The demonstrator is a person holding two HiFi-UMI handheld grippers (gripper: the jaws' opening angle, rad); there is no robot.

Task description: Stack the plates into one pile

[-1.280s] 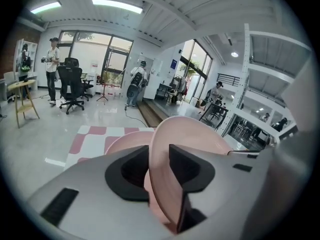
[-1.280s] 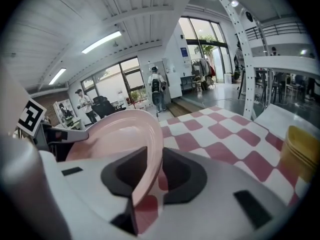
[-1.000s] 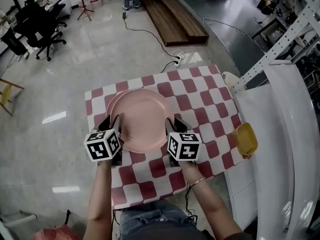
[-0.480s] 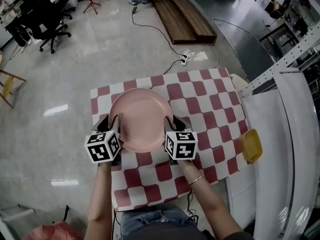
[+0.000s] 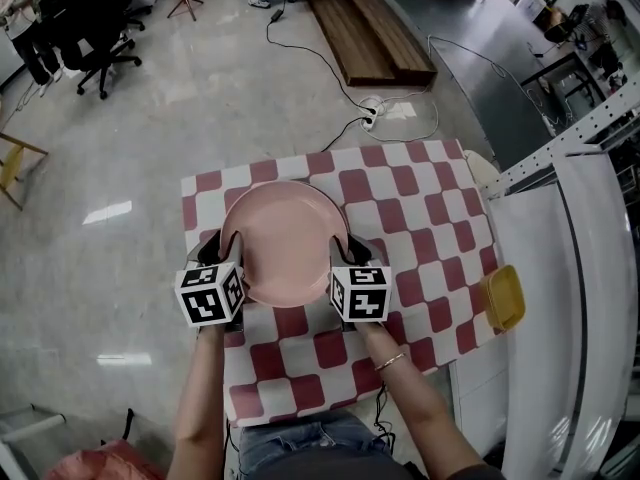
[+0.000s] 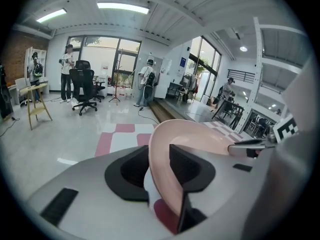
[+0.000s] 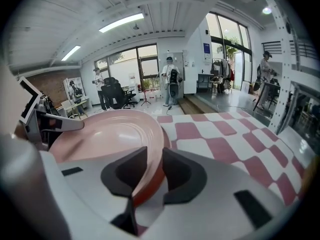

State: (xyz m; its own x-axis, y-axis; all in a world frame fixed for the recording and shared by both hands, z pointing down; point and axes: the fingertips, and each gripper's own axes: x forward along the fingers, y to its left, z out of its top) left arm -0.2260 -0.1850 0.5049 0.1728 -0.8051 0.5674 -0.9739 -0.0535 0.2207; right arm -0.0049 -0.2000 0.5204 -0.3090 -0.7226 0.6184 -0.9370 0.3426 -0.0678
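A pink plate (image 5: 285, 233) hangs over the near left part of the red-and-white checked table (image 5: 400, 198), carried between both grippers. My left gripper (image 5: 222, 243) is shut on its left rim and my right gripper (image 5: 348, 246) on its right rim. In the left gripper view the plate's (image 6: 195, 134) rim runs between the two black pads of that gripper (image 6: 159, 169). The right gripper view shows the opposite rim of the plate (image 7: 110, 129) pinched in that gripper (image 7: 154, 171). Whatever lies under the plate is hidden.
A yellow container (image 5: 503, 298) sits on the white counter (image 5: 560, 268) to the right of the table. On the floor beyond are a cable with a power strip (image 5: 375, 108), a wooden platform (image 5: 365, 18) and office chairs (image 5: 80, 28). People stand far back in the room.
A second ago a second pink rim showed just left of the carried plate; now only one outline shows. Both grippers keep their hold on the plate.
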